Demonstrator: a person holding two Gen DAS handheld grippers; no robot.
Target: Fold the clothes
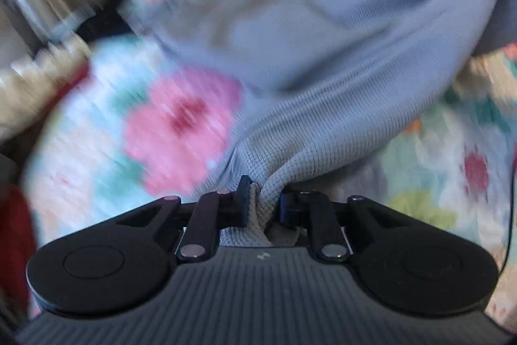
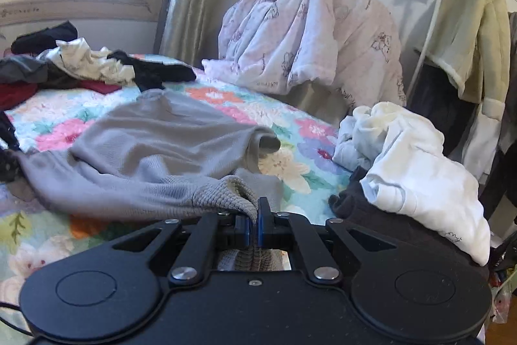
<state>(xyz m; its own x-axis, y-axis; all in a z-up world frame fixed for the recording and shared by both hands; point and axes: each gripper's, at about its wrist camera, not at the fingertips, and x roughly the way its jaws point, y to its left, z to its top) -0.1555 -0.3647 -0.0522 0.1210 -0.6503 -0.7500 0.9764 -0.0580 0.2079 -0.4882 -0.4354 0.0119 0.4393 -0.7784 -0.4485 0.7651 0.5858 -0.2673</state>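
A grey knit sweater [image 2: 155,144] lies spread on the floral bedspread [image 2: 64,131]. My right gripper [image 2: 257,215] is shut on the sweater's ribbed edge at its near right side, low over the bed. My left gripper [image 1: 263,199] is shut on another part of the same sweater [image 1: 323,70], which stretches away from the jaws up and to the right. The left wrist view is blurred by motion. The sweater's far sleeve [image 2: 261,141] is folded over on the bed.
A heap of white and dark clothes [image 2: 413,170] lies at the right of the bed. Another pile of black, white and red clothes [image 2: 90,63] sits at the far left. A pink quilt [image 2: 310,34] is bunched at the back. A coat rack [image 2: 465,31] stands at the right.
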